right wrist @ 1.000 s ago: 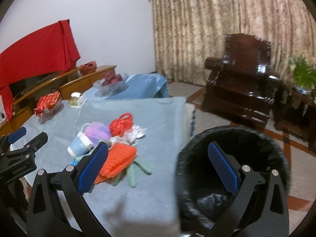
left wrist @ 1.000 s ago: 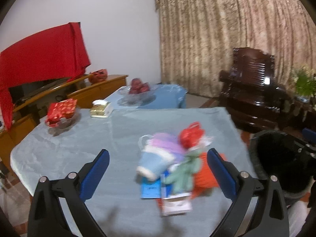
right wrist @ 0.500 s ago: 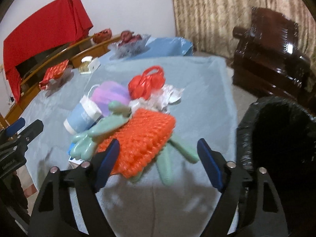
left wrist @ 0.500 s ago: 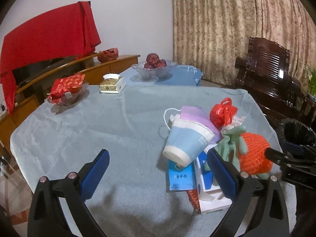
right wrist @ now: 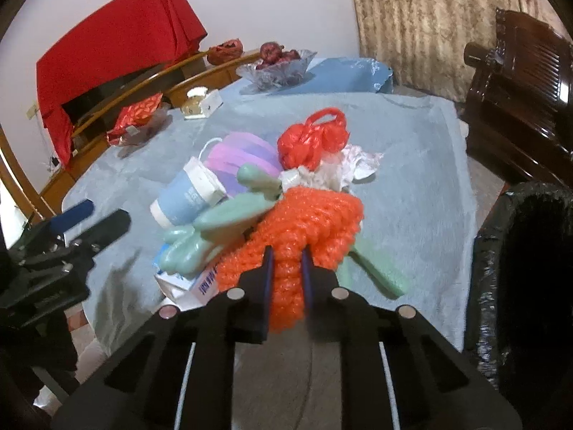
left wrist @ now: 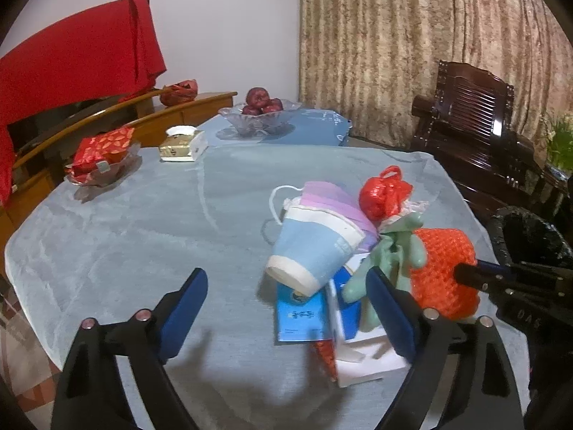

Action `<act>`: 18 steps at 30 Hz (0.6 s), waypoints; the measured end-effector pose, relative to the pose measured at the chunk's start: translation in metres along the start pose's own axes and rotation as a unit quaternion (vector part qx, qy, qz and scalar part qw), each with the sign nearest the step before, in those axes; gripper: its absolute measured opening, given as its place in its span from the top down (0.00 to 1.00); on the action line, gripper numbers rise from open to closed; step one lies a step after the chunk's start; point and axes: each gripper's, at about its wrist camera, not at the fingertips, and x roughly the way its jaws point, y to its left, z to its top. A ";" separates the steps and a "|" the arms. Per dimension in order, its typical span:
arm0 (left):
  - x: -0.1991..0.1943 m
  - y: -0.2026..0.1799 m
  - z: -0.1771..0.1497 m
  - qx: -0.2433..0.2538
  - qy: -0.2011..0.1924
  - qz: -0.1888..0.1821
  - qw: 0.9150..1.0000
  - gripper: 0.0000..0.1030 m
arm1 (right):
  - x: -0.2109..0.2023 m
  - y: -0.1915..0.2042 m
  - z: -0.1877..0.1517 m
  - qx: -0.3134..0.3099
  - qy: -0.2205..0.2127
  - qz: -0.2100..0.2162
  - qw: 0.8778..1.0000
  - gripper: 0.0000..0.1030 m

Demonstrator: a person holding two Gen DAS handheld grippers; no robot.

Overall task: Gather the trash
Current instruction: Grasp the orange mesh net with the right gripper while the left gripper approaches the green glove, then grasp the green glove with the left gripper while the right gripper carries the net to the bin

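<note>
At the near edge of the table (right wrist: 422, 150), your right gripper (right wrist: 286, 268) is squeezed onto the orange foam net (right wrist: 308, 222). The two blue fingers pinch its closest end. The net lies on top of the trash pile, stretching away from you toward the middle of the table. It rests on the green rubber gloves (right wrist: 222, 222), which stick out on both sides, so they may get dragged along when you lift.

The black trash bin (right wrist: 530, 268) stands just off the table to your right, below the table top. That is the thing to think about: the net must go up, then right, then down. Your right hand is the near one for that.

Your left gripper (left wrist: 286, 304) is spread wide and holds nothing. It hovers low over the table, pointing at the blue paper cup (left wrist: 315, 251) and the small boxes (left wrist: 358, 329) under it. The cup lies tipped on its side.
</note>
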 end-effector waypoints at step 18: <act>0.034 -0.081 0.007 0.066 0.006 -0.064 0.996 0.28 | -0.049 -0.053 0.001 0.028 -0.039 -0.070 0.996 0.87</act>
